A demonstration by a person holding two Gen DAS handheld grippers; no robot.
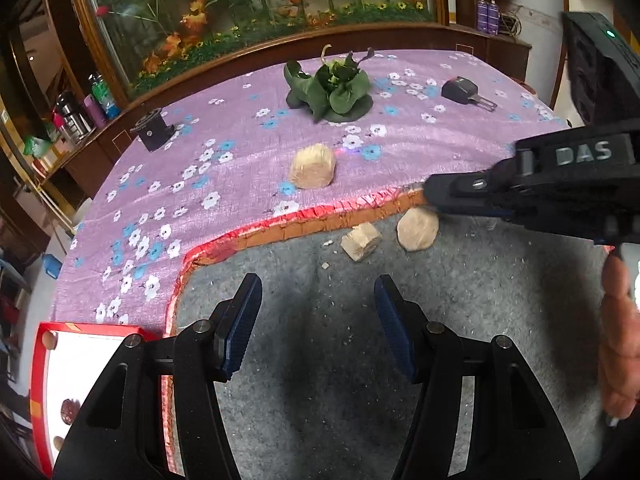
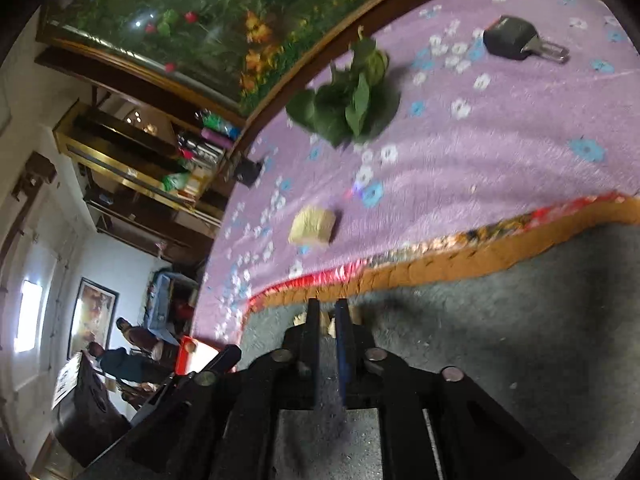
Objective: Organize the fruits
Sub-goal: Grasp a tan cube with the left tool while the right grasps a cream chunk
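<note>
Three tan fruit-like pieces show in the left wrist view: one (image 1: 313, 166) on the purple floral cloth, two (image 1: 361, 241) (image 1: 417, 227) on the grey felt mat by the orange border. My left gripper (image 1: 318, 322) is open and empty over the mat. My right gripper (image 1: 430, 189) reaches in from the right, its tip beside the rounder piece. In the right wrist view its jaws (image 2: 327, 314) are nearly closed, with tan bits just past the tips; whether anything is held is unclear. A red-rimmed box (image 1: 42, 364) with small fruits sits at lower left.
A green leafy bunch (image 1: 332, 88) lies at the cloth's far middle. A black buckle (image 1: 464, 91) lies far right, a black cylinder (image 1: 153, 130) far left. A wooden cabinet with a flower display runs behind the table.
</note>
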